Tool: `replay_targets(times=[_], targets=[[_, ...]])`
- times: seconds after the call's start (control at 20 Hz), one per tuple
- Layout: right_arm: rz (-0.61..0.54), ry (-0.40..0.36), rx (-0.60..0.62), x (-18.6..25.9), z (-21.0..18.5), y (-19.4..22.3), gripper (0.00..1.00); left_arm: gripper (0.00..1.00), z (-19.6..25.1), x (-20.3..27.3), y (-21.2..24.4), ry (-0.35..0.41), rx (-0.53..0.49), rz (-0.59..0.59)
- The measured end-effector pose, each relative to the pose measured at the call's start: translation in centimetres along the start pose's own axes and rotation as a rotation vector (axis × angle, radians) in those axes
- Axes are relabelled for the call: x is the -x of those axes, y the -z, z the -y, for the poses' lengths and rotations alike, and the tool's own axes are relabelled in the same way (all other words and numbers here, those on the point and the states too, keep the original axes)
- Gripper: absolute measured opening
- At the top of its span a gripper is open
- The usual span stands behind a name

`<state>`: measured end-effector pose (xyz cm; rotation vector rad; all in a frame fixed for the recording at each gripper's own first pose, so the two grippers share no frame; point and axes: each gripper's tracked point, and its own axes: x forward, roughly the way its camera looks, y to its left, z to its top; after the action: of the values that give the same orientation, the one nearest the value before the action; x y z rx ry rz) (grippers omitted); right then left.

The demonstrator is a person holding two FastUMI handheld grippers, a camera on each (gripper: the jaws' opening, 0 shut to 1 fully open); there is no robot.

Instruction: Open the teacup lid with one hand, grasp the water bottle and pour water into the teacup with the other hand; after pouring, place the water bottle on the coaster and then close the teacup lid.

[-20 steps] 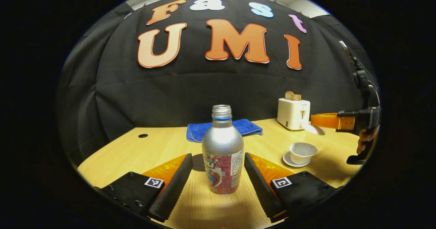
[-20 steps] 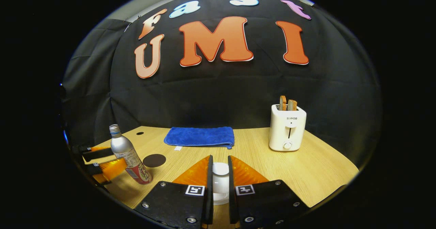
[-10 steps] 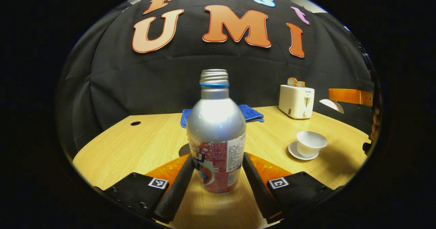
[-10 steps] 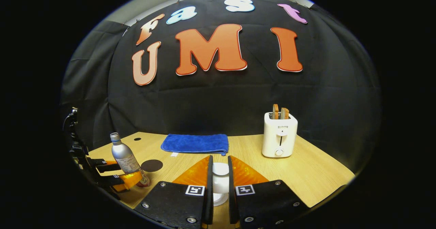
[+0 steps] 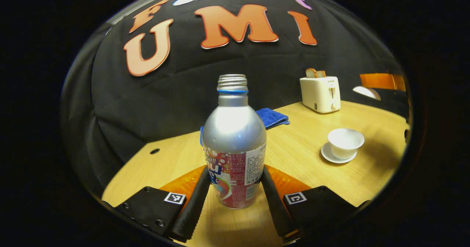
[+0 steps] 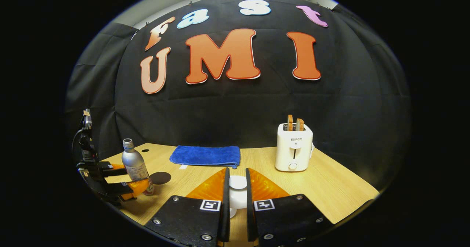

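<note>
Gripping the uncapped silver aluminium water bottle (image 5: 234, 144) between both fingers of the left gripper (image 5: 235, 188), ready for pouring. Holding the white teacup lid (image 6: 237, 182) pinched in the right gripper (image 6: 237, 203), aloft, leaving the white porcelain teacup (image 5: 345, 143) open on its saucer.

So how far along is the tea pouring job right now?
Done: the lid is off, pinched in the right gripper; the teacup stands open. In hand: the left gripper clamps the water bottle. Left: pouring, bottle onto the coaster, lid back on.
</note>
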<state>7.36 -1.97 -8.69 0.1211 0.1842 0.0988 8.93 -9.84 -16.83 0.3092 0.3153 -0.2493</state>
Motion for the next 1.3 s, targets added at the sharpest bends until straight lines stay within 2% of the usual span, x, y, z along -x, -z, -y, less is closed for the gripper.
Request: replay_targets(times=[0.45, 0.8, 1.3], targets=[[0.0, 0.032, -0.032, 1.9, 3.6, 0.5, 0.18, 0.83, 1.9, -1.3, -2.6, 0.013, -0.373, 0.0], [0.003, 0.055, -0.054, 2.4, 6.1, 0.8, 0.19, 0.82, 4.7, -2.7, -2.6, 0.058, -0.59, -0.018], [0.02, 0.062, -0.057, 2.8, 7.5, 0.5, 0.19, 0.82, 4.7, -2.8, -4.0, 0.067, -0.944, -0.025]])
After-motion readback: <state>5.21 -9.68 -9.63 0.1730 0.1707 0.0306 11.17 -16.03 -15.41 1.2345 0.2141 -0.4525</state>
